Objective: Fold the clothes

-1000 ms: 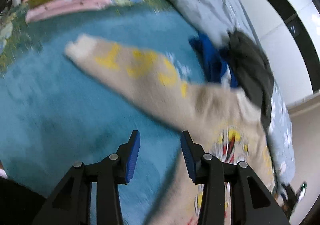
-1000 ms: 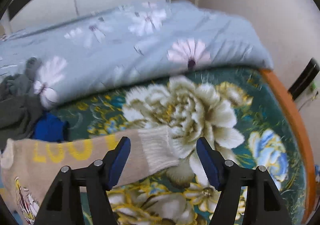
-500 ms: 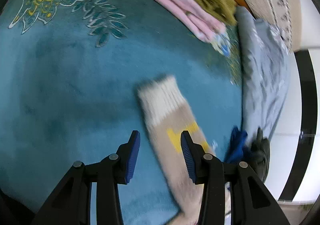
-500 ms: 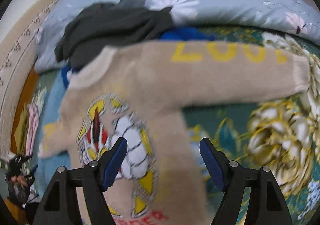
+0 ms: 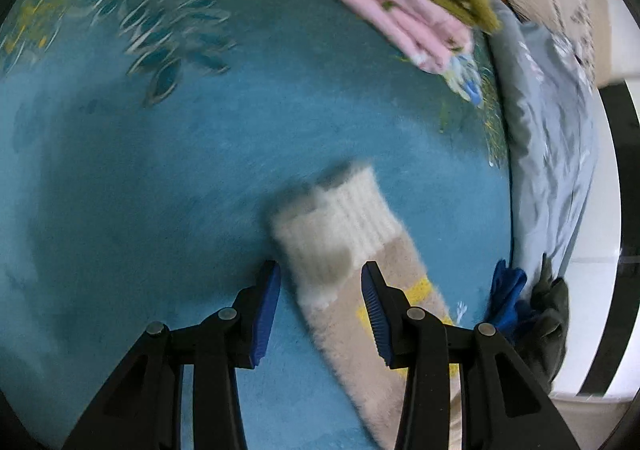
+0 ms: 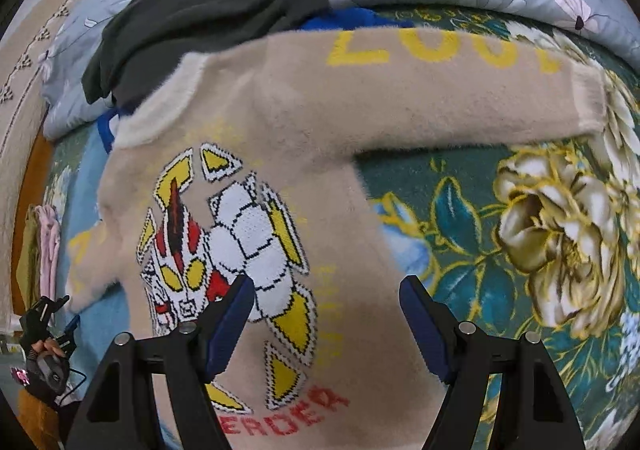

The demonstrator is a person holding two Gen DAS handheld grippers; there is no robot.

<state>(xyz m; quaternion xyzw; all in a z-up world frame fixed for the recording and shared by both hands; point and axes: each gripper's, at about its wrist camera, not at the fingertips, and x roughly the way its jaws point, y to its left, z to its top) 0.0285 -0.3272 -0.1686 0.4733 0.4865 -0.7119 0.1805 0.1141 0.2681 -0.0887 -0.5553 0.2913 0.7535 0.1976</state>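
A beige sweater (image 6: 304, 138) with a robot picture lies face up on the floral bedspread (image 6: 520, 234), its sleeves spread out to left and right. The left gripper (image 5: 320, 292) hovers with jaws wide apart on either side of the white ribbed cuff (image 5: 336, 226), not gripping it. The right gripper (image 6: 326, 314) hangs over the sweater's body, jaws wide and holding nothing. A dark garment (image 6: 200, 14) lies at the far side by the collar
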